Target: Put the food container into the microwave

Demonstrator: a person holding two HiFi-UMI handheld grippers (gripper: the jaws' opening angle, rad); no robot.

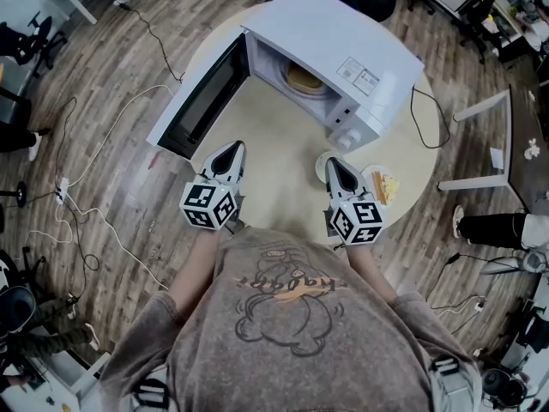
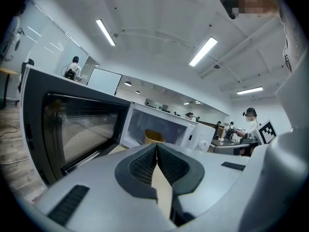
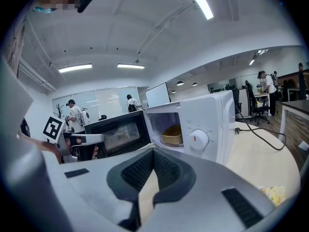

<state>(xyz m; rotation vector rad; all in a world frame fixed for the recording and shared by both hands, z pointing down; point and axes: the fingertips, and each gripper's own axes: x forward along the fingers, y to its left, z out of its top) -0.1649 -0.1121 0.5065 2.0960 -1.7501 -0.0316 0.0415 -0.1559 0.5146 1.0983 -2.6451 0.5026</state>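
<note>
The white microwave (image 1: 343, 54) stands on the round table with its door (image 1: 199, 101) swung wide open to the left. The tan food container (image 1: 304, 79) sits inside the cavity, also seen as the container (image 2: 154, 137) and the container (image 3: 172, 134) in the gripper views. My left gripper (image 1: 233, 149) is shut and empty, held near the table's front edge by the door. My right gripper (image 1: 334, 165) is also shut and empty, in front of the microwave's control panel (image 3: 198, 139).
A small plate with yellow food (image 1: 383, 184) lies on the table (image 1: 274, 157) right of my right gripper. A black power cord (image 1: 426, 118) runs off the table's right side. Cables lie on the wooden floor at left. Desks and chairs surround the table.
</note>
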